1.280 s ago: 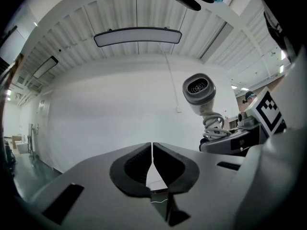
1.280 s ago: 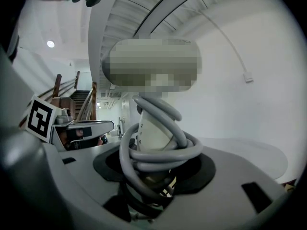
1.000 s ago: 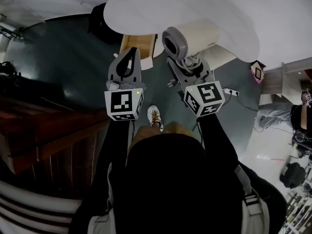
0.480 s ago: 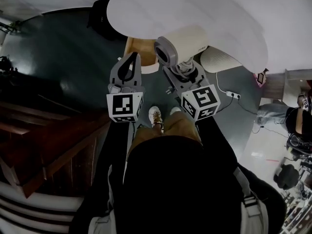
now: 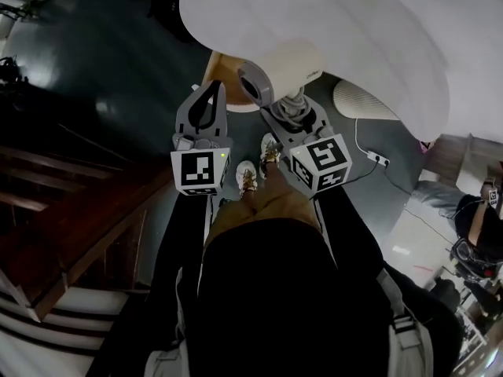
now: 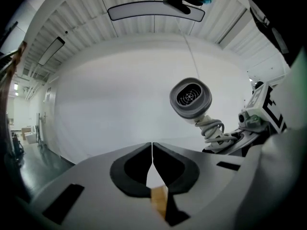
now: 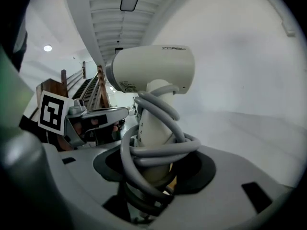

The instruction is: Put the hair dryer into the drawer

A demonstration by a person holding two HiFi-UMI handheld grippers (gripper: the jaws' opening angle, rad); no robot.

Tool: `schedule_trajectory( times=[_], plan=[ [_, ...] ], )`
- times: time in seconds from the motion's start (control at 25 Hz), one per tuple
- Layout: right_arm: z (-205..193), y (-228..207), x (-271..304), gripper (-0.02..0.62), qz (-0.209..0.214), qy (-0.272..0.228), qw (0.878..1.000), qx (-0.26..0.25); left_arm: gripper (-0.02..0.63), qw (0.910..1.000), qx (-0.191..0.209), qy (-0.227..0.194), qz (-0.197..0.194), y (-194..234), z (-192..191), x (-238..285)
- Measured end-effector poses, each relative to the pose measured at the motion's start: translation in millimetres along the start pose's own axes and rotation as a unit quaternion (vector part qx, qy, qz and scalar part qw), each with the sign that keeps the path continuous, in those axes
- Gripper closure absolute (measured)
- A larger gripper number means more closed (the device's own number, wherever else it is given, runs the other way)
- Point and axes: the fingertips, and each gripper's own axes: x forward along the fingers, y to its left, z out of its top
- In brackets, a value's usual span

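Risk check, working outward toward the white table (image 5: 354,38):

- Right gripper (image 7: 153,164) is clamped on the hair dryer (image 7: 153,71) at the handle, short of the table's near rim. The grey cord (image 7: 160,145) is wound round the handle exactly where the jaws bite, so the pads probably sit partly on cord, not plastic. Coils can roll, so the dryer could twist or slide in the grip.
- The dryer's head sits well above the clamp point. It's top-heavy, so any quick tilt could lever it out. If it drops, it lands by the person's shoes (image 5: 247,177) on the dark floor, on the near side of the table.
- One cord loop bulges loose at the jaw line. I expect it could catch on a drawer edge on the way in.
- Left gripper (image 6: 152,150) has its jaws pressed together with nothing between them, and it hangs level with the right one, to its left. If the drawer needs pulling, the jaws must spread first. Otherwise they'll just bump the front.
- The light wooden box (image 5: 222,73) tucked under the table's near rim is presumably the drawer unit. I can't tell from here whether it's open.
- The table rim overhangs that box, so there's little headroom and the dryer head could knock the underside.
- A power strip (image 5: 376,160) and its lead lie on the floor below the table's right side — a trip hazard if the person steps that way.
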Motion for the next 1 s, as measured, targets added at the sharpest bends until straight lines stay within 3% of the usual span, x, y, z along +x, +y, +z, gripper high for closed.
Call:
schedule_trajectory(
  times=[0.48,0.64,1.0],
  plan=[
    [-64.8,-21.3,57.4,0.334,0.076,0.104,0.992,0.005,0.584,0.9963,-0.003,0.058,0.063,17.8,-62.0,26.8],
    [-89.7,-25.6,68.9,0.333,0.093,0.144,0.985,0.0,0.584,0.9953,-0.024,0.059,0.073,19.4,-71.7,27.2],
    [-137.0,-32.9,91.8,0.333,0.126,0.225,0.966,-0.015,0.584,0.9913,-0.029,0.074,0.104,32.3,-89.0,28.0]
  ],
)
